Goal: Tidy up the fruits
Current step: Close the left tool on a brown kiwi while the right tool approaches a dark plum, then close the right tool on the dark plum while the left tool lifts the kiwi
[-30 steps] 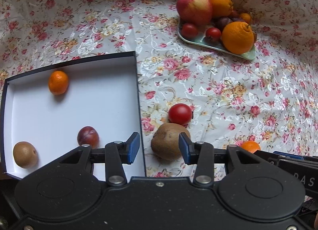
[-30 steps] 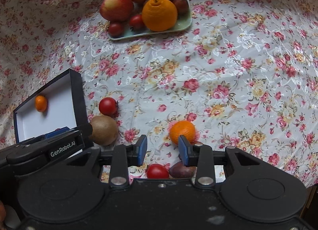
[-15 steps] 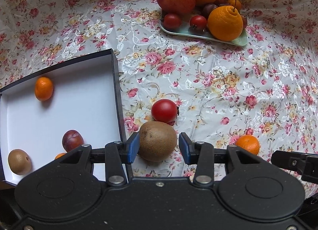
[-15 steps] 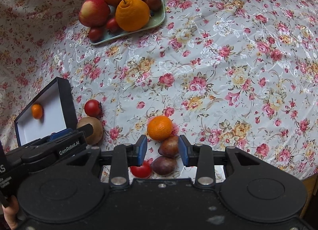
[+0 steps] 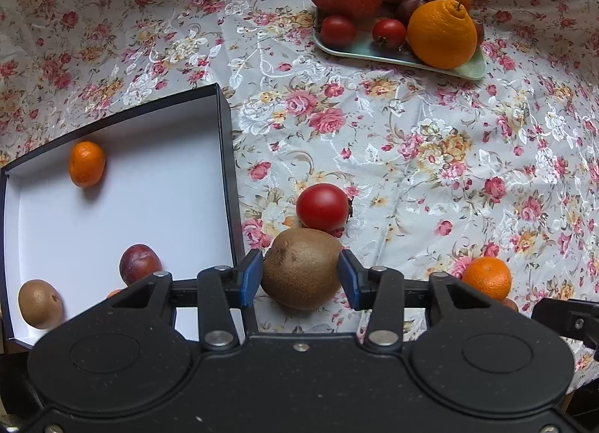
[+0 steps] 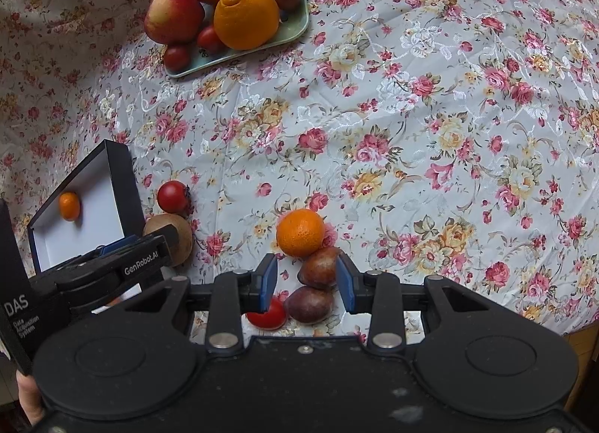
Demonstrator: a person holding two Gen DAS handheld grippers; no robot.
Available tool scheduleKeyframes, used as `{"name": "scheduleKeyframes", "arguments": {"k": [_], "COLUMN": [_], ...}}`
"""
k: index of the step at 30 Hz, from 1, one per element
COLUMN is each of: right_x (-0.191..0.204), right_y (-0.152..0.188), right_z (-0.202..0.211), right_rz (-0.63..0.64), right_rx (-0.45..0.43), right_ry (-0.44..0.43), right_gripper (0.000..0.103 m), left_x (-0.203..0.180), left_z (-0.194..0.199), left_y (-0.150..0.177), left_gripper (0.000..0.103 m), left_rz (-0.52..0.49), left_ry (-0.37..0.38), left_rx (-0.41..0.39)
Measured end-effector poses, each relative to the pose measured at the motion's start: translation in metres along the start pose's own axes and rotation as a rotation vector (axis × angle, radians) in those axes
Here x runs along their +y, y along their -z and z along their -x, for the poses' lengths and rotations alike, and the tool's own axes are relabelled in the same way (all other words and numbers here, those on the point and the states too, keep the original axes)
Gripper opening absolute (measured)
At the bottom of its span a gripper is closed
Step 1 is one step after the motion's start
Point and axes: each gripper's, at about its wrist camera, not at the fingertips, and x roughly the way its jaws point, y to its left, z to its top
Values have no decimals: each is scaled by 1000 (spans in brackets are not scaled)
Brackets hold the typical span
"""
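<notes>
On the flowered cloth a brown kiwi lies right of the black box, with a red tomato just behind it. My left gripper is open, its blue pads on either side of the kiwi and very close to it. My right gripper is open around a brownish plum. A mandarin touches that plum in front. A purple plum and a tomato lie under the fingers. The white box floor holds a mandarin, a plum and a kiwi.
A pale green plate at the back carries an apple, oranges, tomatoes and plums. The box wall stands just left of the left pad. A hand shows at the lower left of the right wrist view. Open cloth spreads to the right.
My left gripper has moved forward until the kiwi sits between its pads. My right gripper has advanced over the plums towards the mandarin. Neither jaw width changed.
</notes>
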Motion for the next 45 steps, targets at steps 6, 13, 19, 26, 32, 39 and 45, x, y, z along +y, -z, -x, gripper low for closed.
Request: {"name": "scheduleKeyframes", "arguments": {"k": [6, 13, 19, 26, 32, 39, 45], "right_x": [-2, -9, -16, -22, -25, -32, -27], "right_y": [0, 0, 1, 3, 3, 2, 2], "right_z": [0, -4, -8, -7, -6, -11, -23], "right_rz": [-8, -19, -34, -47, -46, -71, -57], "right_rx": [2, 11, 26, 26, 26, 40, 53], "right_ry": [-2, 9, 16, 5, -2, -3, 25], "right_gripper": [38, 38, 38, 38, 38, 38, 38], "left_x": [-1, -14, -19, -17, -26, -26, -45], "left_z": [-4, -12, -15, -25, -29, -24, -22], "left_y": [0, 2, 1, -1, 1, 2, 7], "left_gripper": [55, 64, 69, 69, 63, 59, 59], "left_rz": [3, -38, -38, -14, -23, 41, -20], "left_ry": [4, -40, -58, -89, -132, 156, 134], "left_rx": [5, 13, 15, 39, 52, 140, 136]}}
